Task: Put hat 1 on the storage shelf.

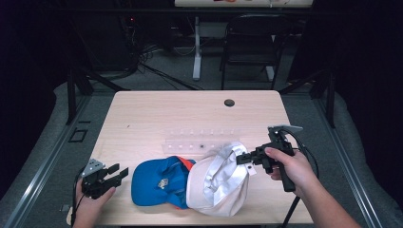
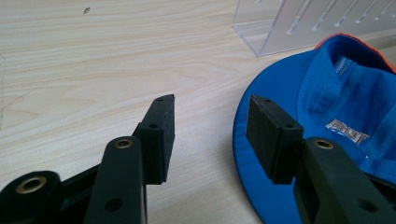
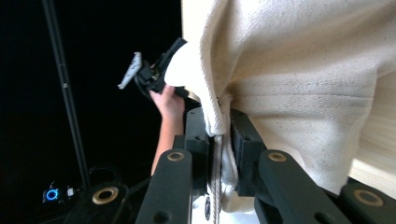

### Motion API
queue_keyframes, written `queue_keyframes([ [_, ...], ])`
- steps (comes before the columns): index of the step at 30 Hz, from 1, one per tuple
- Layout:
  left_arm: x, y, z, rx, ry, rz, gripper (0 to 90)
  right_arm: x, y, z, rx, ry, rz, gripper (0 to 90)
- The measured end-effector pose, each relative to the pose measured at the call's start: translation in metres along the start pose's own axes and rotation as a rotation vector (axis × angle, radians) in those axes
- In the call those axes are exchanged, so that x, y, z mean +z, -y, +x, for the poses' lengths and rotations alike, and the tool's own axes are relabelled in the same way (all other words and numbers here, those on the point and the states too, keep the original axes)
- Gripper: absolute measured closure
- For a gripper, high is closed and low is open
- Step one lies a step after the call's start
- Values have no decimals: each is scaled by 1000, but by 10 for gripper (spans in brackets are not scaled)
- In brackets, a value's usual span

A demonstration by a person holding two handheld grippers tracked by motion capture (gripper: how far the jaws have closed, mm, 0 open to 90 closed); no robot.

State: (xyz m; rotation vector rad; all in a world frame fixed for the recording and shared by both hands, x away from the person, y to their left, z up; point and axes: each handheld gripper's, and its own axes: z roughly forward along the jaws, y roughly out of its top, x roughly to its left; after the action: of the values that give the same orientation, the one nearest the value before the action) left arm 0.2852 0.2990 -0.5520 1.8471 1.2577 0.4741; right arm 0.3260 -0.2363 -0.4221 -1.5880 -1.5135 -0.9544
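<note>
A blue cap (image 1: 158, 181) with an orange trim lies near the table's front edge, its brim (image 2: 261, 186) toward the left. A white cap (image 1: 218, 183) leans partly over the blue one, lifted at its upper right edge. My right gripper (image 1: 243, 158) is shut on that edge; in the right gripper view the cream cloth (image 3: 299, 70) is pinched between the jaws (image 3: 218, 154). My left gripper (image 1: 116, 172) stands open just left of the blue brim, its pads (image 2: 161, 135) apart with nothing between them.
A clear plastic rack (image 1: 199, 141) lies on the wooden table (image 1: 157, 114) behind the caps; it also shows in the left gripper view (image 2: 299, 23). A round cable hole (image 1: 229, 102) sits near the far edge. A black chair (image 1: 252, 42) stands beyond.
</note>
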Motion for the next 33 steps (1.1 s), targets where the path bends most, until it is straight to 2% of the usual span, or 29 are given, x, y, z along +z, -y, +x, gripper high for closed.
queue_keyframes([
  [9,0,0,0,2,3,1,531,0,2,24,-36,-125,-10,801],
  [10,1,0,0,-1,0,-15,531,-1,1,27,-43,-143,-9,801],
  [11,1,0,0,-1,0,-15,531,-1,1,27,-43,-143,-9,801],
  [13,-1,0,0,2,4,-2,531,-8,1,37,-55,-175,-28,802],
  [15,0,0,-1,-2,4,-17,531,-13,1,41,-63,-192,-52,802],
  [16,-1,0,-1,4,8,-3,531,-15,1,42,-59,-193,-65,802],
  [20,0,0,-4,11,12,-7,531,-23,-3,44,-68,-191,-90,802],
  [21,1,0,-5,10,11,-20,531,-25,-4,45,-66,-191,-96,802],
  [24,1,-1,-6,17,18,-8,529,-28,-7,48,-70,-190,-113,802],
  [27,2,-1,-7,18,18,-6,529,-31,-15,60,-95,-179,-125,802],
  [28,2,-1,-7,18,18,-7,529,-31,-15,60,-95,-179,-125,802],
  [29,1,-1,-7,21,19,-6,528,-31,-20,69,-106,-165,-131,802],
  [33,1,-2,-10,45,5,-16,512,-30,-31,88,-121,-141,-149,802],
])
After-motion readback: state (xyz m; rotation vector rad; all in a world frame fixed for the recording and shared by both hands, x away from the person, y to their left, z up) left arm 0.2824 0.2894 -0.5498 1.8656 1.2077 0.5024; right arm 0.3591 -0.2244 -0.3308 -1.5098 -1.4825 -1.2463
